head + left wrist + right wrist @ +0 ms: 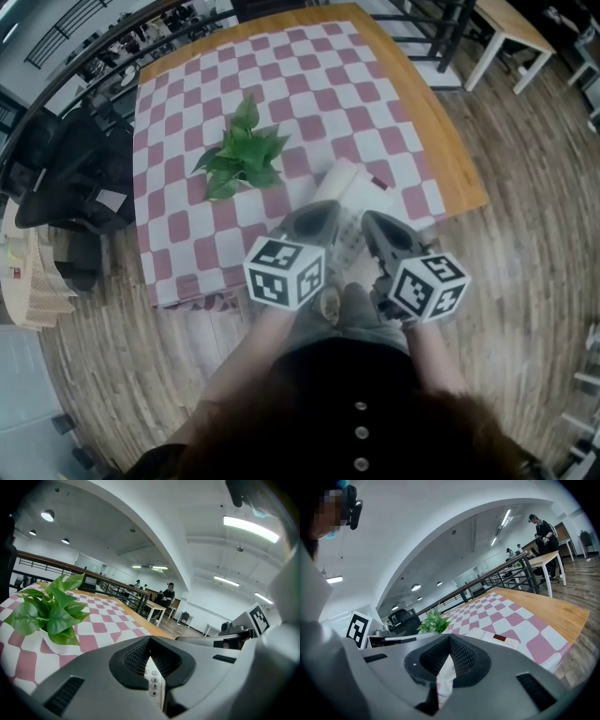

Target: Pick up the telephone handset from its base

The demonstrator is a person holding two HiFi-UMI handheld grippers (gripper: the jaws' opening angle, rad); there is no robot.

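Observation:
A white telephone point(361, 195) lies near the front edge of the pink-and-white checked cloth point(309, 84), its handset point(336, 181) resting along the left side of the base. A small red patch point(380, 182) marks the base. My left gripper point(328, 210) is shut and empty, its tips just short of the phone's near end; under its tips the keypad point(153, 681) shows. My right gripper point(371, 219) hovers beside it, also shut with nothing held, and the phone point(497, 639) lies ahead of it to the right.
A green leafy plant point(242, 155) stands on the cloth behind the phone. The wooden table's edge point(459, 159) runs on the right. A black office chair point(70, 173) sits left of the table, a white side table point(511, 33) at far right. A person point(168, 594) stands far off.

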